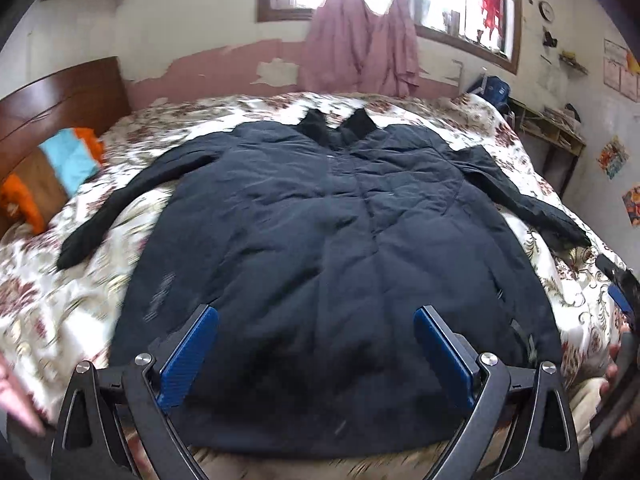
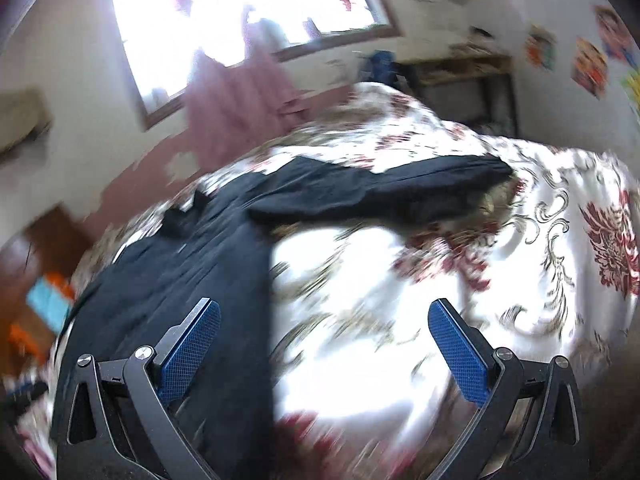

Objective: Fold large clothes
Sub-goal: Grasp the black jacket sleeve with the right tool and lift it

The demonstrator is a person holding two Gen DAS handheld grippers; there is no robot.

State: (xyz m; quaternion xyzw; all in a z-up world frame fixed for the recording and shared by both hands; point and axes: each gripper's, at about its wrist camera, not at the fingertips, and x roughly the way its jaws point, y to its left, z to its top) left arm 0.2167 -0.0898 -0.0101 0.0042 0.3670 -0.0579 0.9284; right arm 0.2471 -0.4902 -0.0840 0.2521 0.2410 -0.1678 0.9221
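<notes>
So in my left wrist view, far left there's a wooden headboard [image 1: 60, 96] with some orange and light blue bedding [image 1: 60, 168] bunched against it. The floral quilt [image 1: 80, 300] covers the whole bed, and the big dark navy coat [image 1: 320, 240] is spread flat across the middle of the frame, collar at the top centre, one sleeve angling down to the left and the other down to the right. My left gripper [image 1: 316, 344] sits low in the frame over the coat's hem with its blue pads [image 1: 188, 360] spread wide, nothing between them. A pink curtain [image 1: 360, 40] hangs in the window up top.

The right wrist view is pretty blurry. The coat [image 2: 180, 280] fills the left side there, with one sleeve [image 2: 380, 188] stretching to the right across the quilt [image 2: 520, 260]. My right gripper [image 2: 324, 344] is also wide apart and empty, left pad over the coat's edge, right pad over bare quilt. A small desk [image 2: 460, 76] sits upper right.
</notes>
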